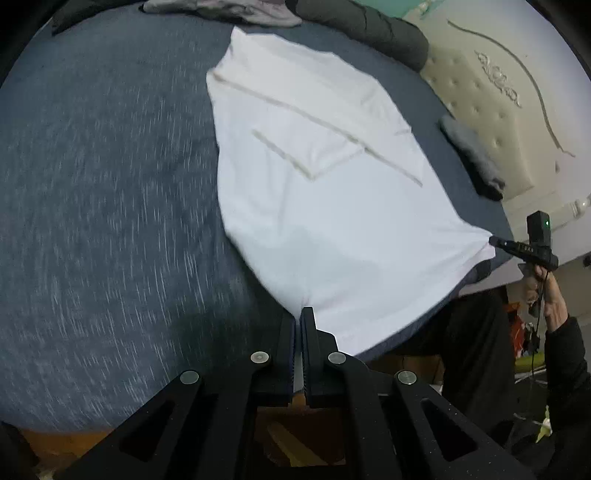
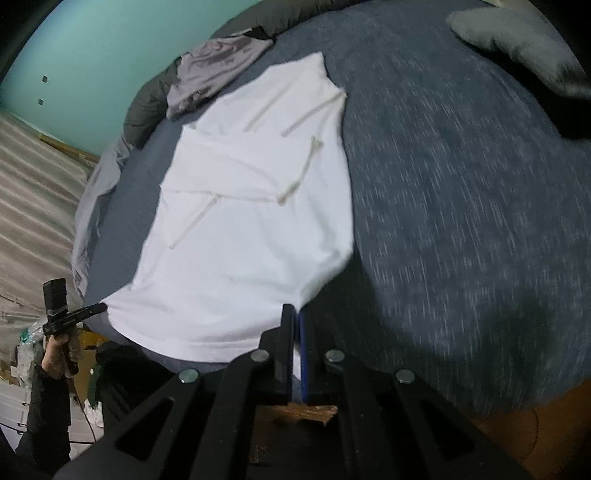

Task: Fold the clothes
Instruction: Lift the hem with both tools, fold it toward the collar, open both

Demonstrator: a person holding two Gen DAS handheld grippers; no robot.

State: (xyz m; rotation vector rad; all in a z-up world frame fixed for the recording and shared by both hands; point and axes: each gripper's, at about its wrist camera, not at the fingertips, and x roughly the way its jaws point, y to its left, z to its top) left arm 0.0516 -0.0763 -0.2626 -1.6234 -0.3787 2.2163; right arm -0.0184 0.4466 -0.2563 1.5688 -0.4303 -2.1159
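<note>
Your left tongs (image 1: 298, 314) are pressed together on the near hem corner of the white shirt (image 1: 314, 177), with cloth pinched between the pads and the fabric drawn up into a small peak at the tips. In the right wrist view those same tongs (image 2: 100, 307) show at the far left, gripped in your left hand (image 2: 61, 354), biting the shirt's (image 2: 243, 229) opposite hem corner.

The shirt lies spread on the blue-grey bed (image 1: 110, 184), its hem toward you at the bed's near edge and its upper part stretching away, with both sleeves folded in over the body. Beyond its far end sits a crumpled grey-lilac garment (image 1: 229, 11), touching a dark rolled quilt (image 1: 369, 26) along the far edge of the bed. To the shirt's right, near the cream tufted headboard (image 1: 480, 110), rests a small grey folded piece (image 1: 472, 155).

Your right tongs (image 2: 295, 314) are likewise clamped shut on the other hem corner, white cloth caught between the pads. From the left wrist view you see them (image 1: 493, 242) at the far right, held by your right hand (image 1: 543, 284), pulling that corner taut.
</note>
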